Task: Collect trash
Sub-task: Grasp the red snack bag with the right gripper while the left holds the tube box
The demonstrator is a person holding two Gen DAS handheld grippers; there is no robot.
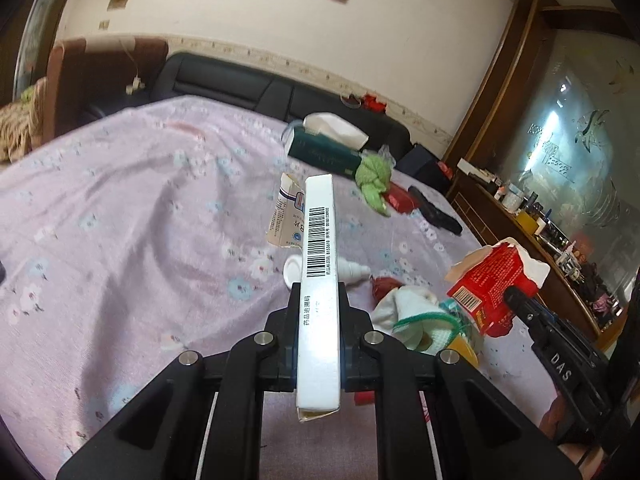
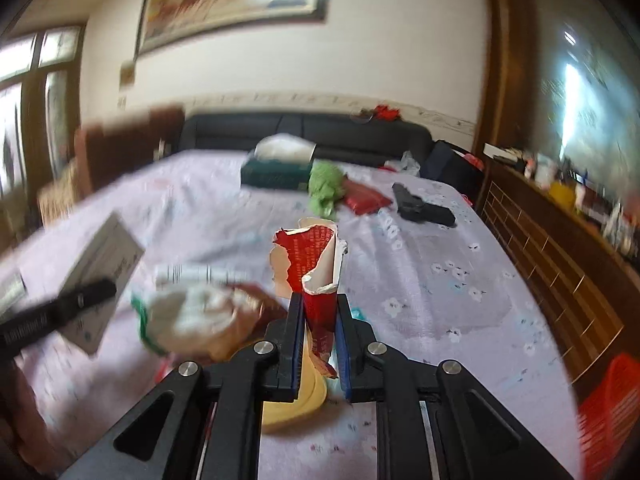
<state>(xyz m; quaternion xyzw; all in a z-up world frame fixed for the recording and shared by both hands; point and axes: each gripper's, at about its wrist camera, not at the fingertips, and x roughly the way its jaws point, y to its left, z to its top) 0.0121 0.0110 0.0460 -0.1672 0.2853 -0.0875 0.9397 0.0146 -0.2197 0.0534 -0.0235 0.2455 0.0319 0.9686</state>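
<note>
Left wrist view shows our left gripper (image 1: pixel 319 296) clenched on a white barcoded box (image 1: pixel 319 264) above the bed (image 1: pixel 120 208). At right, our right gripper (image 2: pixel 319 308) grasps a torn red carton (image 2: pixel 316 276) over the near trash pile (image 2: pixel 192 312).

The room was bright with daylight from the window (image 2: pixel 24 92). The mirror (image 1: pixel 576 148) had white glare. The left picture was sharp. The right picture was smeared. Edges curved and corners went dark.

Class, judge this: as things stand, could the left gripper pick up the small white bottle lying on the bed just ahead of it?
Probably not yet. The left gripper is shut on the long white box, so its jaws are occupied. The white bottle lies unobstructed on the bedspread just ahead.
</note>
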